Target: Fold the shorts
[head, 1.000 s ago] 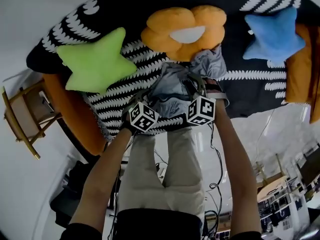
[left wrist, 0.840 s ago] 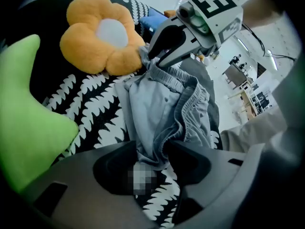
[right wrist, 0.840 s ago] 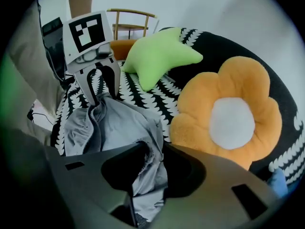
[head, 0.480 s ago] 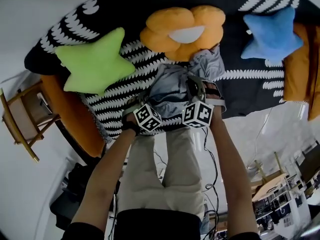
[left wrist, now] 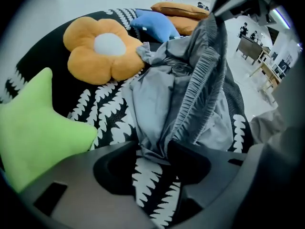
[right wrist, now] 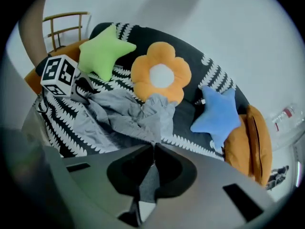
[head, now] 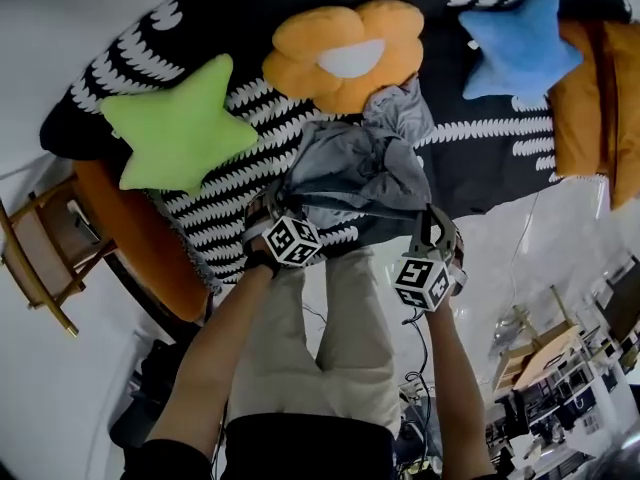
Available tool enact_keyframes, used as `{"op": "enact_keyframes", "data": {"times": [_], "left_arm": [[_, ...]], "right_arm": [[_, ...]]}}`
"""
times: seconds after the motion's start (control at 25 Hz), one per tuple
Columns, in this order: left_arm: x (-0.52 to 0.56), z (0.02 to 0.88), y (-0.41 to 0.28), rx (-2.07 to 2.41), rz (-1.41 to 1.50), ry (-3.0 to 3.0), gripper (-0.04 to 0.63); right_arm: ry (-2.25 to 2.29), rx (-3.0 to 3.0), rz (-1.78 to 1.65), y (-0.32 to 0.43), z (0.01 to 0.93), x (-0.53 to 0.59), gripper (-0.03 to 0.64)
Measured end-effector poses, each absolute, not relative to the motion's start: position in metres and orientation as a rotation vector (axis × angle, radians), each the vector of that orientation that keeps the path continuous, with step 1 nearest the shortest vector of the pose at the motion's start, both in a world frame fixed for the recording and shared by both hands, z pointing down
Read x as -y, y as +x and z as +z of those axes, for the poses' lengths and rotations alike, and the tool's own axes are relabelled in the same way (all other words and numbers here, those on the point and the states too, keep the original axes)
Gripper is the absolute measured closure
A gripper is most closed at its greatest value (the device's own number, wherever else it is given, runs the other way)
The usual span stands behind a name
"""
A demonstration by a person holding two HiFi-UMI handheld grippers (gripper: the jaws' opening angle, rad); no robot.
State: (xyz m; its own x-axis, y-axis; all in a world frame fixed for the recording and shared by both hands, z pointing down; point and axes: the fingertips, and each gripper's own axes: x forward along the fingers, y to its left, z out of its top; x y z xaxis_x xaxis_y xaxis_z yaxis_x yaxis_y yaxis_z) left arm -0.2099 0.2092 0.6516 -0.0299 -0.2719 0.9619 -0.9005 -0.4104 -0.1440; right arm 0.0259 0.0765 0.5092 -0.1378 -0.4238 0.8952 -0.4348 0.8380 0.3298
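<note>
Leaf-print blanket (head: 480, 173); shorts (head: 350, 163) below the flower cushion (head: 345, 53), waistband taut between my left gripper (left wrist: 155, 149), jaws just eased but pinching, and right gripper (right wrist: 153, 149) clamped on it.

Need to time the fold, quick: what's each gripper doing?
Left gripper: jaws closed on the shorts, just eased slightly wider.
Right gripper: jaws shut on the shorts.

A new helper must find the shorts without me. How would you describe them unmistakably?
Find the big black-and-white patterned cover. Against the near side of the orange flower cushion on it are the shorts, crumpled. They are the only limp, plain grey cloth there, with a gathered waistband; the green star cushion and blue star cushion nearby are plump and bright.
</note>
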Motion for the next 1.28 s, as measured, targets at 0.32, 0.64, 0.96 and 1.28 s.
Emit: {"op": "enact_keyframes", "data": {"times": [0.32, 0.64, 0.96, 1.28], "left_arm": [[-0.193, 0.587, -0.229, 1.290, 1.545, 1.808, 0.360], [-0.139, 0.403, -0.225, 1.336, 1.536, 2.067, 0.394], [-0.082, 0.205, -0.193, 1.365, 1.487, 2.271, 0.403], [-0.054, 0.084, -0.127, 1.350, 1.484, 2.498, 0.393]], "right_arm": [[0.827, 1.697, 0.160, 0.067, 0.455, -0.114, 0.584], [1.097, 1.659, 0.205, 0.093, 0.307, -0.105, 0.583], [1.330, 1.600, 0.208, 0.144, 0.161, -0.114, 0.559], [1.424, 1.583, 0.239, 0.211, 0.068, -0.120, 0.509]]}}
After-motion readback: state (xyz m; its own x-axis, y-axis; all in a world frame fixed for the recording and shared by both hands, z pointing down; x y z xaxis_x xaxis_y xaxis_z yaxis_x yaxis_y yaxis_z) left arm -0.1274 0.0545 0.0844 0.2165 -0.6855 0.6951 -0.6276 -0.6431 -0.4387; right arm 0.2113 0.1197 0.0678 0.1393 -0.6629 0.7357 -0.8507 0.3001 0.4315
